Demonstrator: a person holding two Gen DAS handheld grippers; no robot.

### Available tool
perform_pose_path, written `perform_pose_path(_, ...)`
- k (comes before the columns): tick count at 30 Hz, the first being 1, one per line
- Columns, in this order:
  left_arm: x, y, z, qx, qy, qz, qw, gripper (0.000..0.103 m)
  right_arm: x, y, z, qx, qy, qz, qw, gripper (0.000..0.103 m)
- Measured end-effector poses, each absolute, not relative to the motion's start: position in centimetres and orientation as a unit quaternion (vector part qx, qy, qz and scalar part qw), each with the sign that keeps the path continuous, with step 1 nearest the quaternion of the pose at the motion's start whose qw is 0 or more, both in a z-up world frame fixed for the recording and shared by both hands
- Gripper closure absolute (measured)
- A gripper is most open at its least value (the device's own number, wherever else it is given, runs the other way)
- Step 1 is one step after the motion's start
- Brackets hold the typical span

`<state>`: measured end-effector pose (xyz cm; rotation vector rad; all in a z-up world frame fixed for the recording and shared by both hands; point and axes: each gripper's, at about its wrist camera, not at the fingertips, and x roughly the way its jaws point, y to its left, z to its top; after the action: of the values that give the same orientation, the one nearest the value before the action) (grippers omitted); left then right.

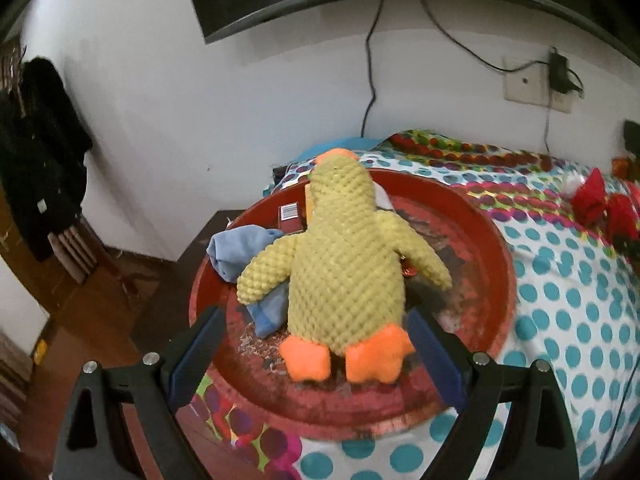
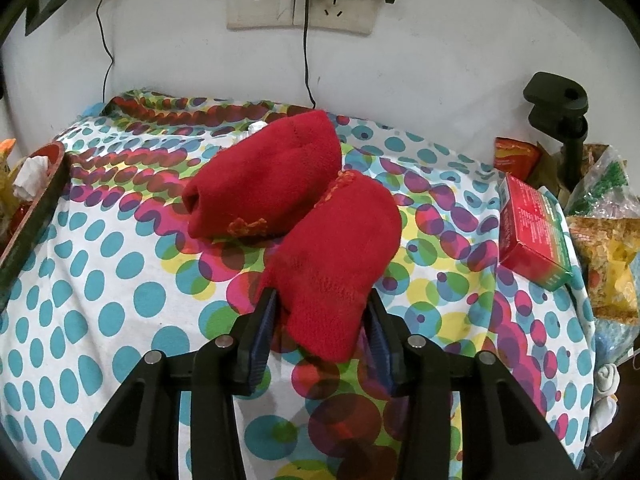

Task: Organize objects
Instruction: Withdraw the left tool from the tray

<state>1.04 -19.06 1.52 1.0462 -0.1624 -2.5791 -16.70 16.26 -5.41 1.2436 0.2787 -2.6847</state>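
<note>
Red sock (image 2: 332, 264) sits pinched between right gripper's (image 2: 322, 320) jaws

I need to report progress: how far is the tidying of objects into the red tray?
Done: the yellow knitted plush duck, a blue cloth and a small red box lie in the round red tray. In hand: the right tool grips one red sock. Left: the second red sock.
</note>
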Motion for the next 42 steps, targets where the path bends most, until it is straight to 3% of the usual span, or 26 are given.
perform_pose_path(5, 2.6, -18.7, 1.7, 0.368, -0.036, -0.919, 0.138, 0.008, -16.2, 16.1, -4.9, 0.401, 0.095, -0.907, 0.090, 0.062)
perform_pose_path(15, 4.8, -17.7, 1.7, 0.339, -0.081, -0.927, 0.136, 0.008, -15.5, 16.4, -3.9, 0.376, 0.080, -0.918, 0.100, 0.062)
perform_pose_path(20, 5.5, -18.1, 1.5, 0.342, -0.052, -0.930, 0.125, 0.008, -15.0, 16.3, -3.9, 0.380, 0.080, -0.916, 0.103, 0.063)
perform_pose_path(23, 5.8, -18.5, 1.3, 0.346, -0.034, -0.929, 0.125, 0.008, -14.8, 16.6, -3.8, 0.388, 0.079, -0.912, 0.106, 0.071)
perform_pose_path(26, 6.2, -18.8, 1.1, 0.346, -0.022, -0.930, 0.124, 0.008, -15.2, 17.2, -3.7, 0.396, 0.065, -0.910, 0.110, 0.071)
perform_pose_path(28, 6.3, -18.9, 1.1, 0.343, -0.022, -0.930, 0.130, 0.008, -15.8, 17.5, -3.7, 0.405, 0.048, -0.906, 0.112, 0.062)
perform_pose_path(30, 6.5, -18.8, 1.2, 0.338, -0.029, -0.931, 0.135, 0.008, -16.4, 17.7, -3.4, 0.402, 0.037, -0.910, 0.100, 0.036)
perform_pose_path(31, 6.5, -18.7, 1.3, 0.337, -0.034, -0.931, 0.136, 0.008, -16.8, 17.7, -3.3, 0.402, 0.032, -0.910, 0.096, 0.034)
perform_pose_path(34, 6.6, -18.6, 1.4, 0.334, -0.047, -0.930, 0.144, 0.008, -18.1, 17.3, -3.4, 0.408, 0.027, -0.909, 0.080, 0.035)
perform_pose_path(35, 6.6, -18.6, 1.4, 0.333, -0.047, -0.930, 0.145, 0.008, -18.6, 17.1, -3.6, 0.414, 0.026, -0.907, 0.075, 0.038)
perform_pose_path(38, 6.6, -18.9, 1.4, 0.338, -0.040, -0.929, 0.144, 0.008, -19.7, 16.3, -4.1, 0.426, 0.035, -0.901, 0.069, 0.062)
perform_pose_path(42, 6.6, -19.4, 1.3, 0.341, -0.034, -0.928, 0.149, 0.008, -19.5, 15.5, -4.0, 0.420, 0.047, -0.904, 0.057, 0.069)
